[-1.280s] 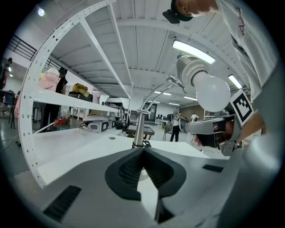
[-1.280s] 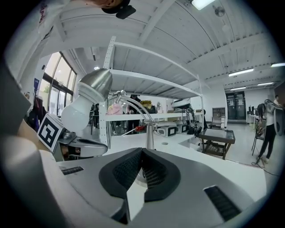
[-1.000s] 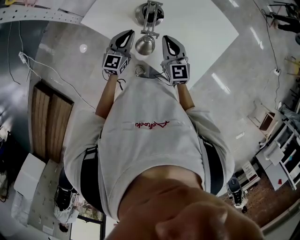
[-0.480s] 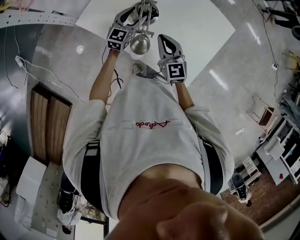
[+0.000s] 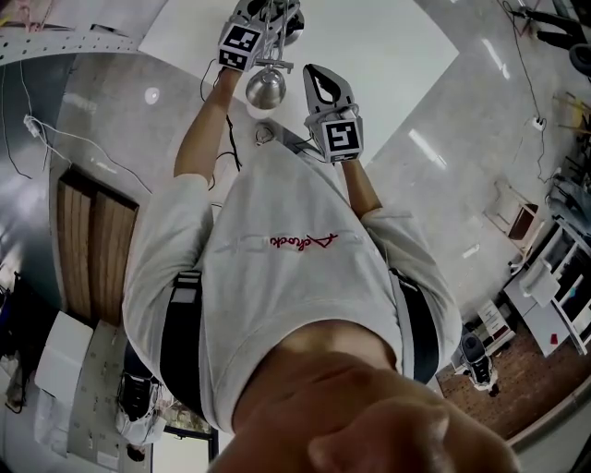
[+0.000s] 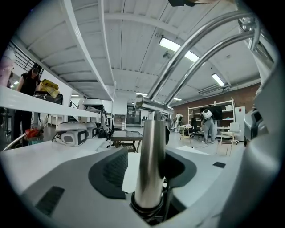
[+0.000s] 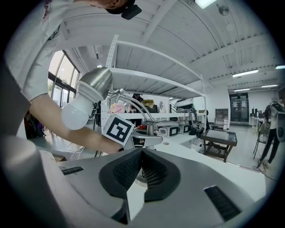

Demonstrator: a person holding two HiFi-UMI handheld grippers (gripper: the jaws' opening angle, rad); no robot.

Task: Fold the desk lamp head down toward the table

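Observation:
A metal desk lamp stands on the white table (image 5: 397, 55). Its head (image 5: 266, 87) hangs toward me, and the right gripper view shows that head (image 7: 92, 87) with its white bulb (image 7: 75, 116). My left gripper (image 5: 259, 17) is at the far side by the lamp's upright post (image 6: 149, 151). The post stands between the left gripper's (image 6: 149, 165) pads, with a gap showing on the left side. Those jaws opened wide and have just been closing a little. My right gripper (image 5: 319, 78) stays beside the lamp head, shut with nothing in it (image 7: 141, 156).
The lamp's curved twin arms (image 6: 200, 49) rise over the left gripper. A cable (image 5: 55, 129) trails on the grey floor at left, beside a wooden panel (image 5: 92, 240). Shelving (image 5: 563, 296) stands at right. Machines (image 6: 73, 133) sit on a far bench, and people (image 6: 207, 124) stand beyond.
My left gripper moved from beside the lamp head, up the picture to the lamp's post, and its jaws opened around the post. The right gripper kept still.

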